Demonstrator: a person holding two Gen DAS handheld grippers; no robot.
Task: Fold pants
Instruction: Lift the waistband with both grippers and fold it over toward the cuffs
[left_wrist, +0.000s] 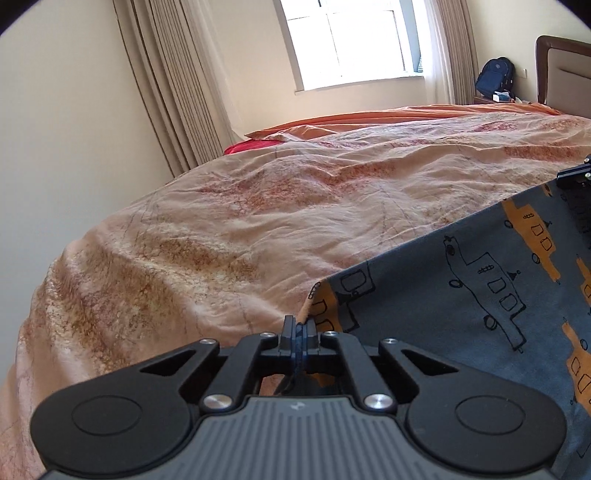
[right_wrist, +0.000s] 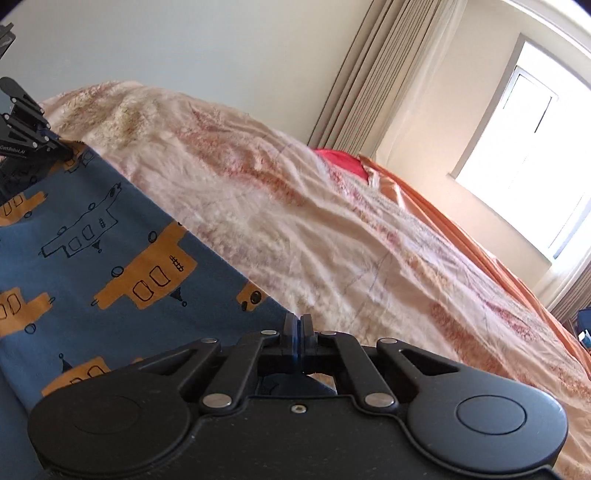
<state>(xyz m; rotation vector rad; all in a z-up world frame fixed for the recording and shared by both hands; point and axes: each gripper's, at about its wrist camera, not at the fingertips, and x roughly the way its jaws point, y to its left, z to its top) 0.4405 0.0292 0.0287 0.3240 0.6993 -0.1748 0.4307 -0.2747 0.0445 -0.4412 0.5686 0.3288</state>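
Left wrist view. Left gripper (left_wrist: 298, 325): jaws closed on one corner of the pants (left_wrist: 480, 295). Pants: blue-grey cloth printed with outlined aeroplanes and orange shapes, lifted off the bed (left_wrist: 221, 221). Their top edge runs taut, rising from this corner to the far right, where the right gripper (left_wrist: 576, 173) shows at the frame edge; the rest hangs below that edge. Bed: crumpled peach-and-rust quilt, orange sheet (left_wrist: 369, 118) along its far side, red item (left_wrist: 240, 147) at the far corner. Beyond: window (left_wrist: 351, 40), beige curtains (left_wrist: 166, 85), dark blue backpack (left_wrist: 495, 75), brown headboard (left_wrist: 565, 70).

Right wrist view. Right gripper (right_wrist: 298, 325): jaws closed on the other corner of the pants (right_wrist: 110, 240). Top edge runs long and straight up-left to the left gripper (right_wrist: 55, 146), which pinches the far corner. Cloth spread flat between the two, held above the near part of the bed (right_wrist: 332, 221). Red item (right_wrist: 340, 162), orange sheet (right_wrist: 443, 218), curtains (right_wrist: 388, 74) and window (right_wrist: 535, 155) behind.
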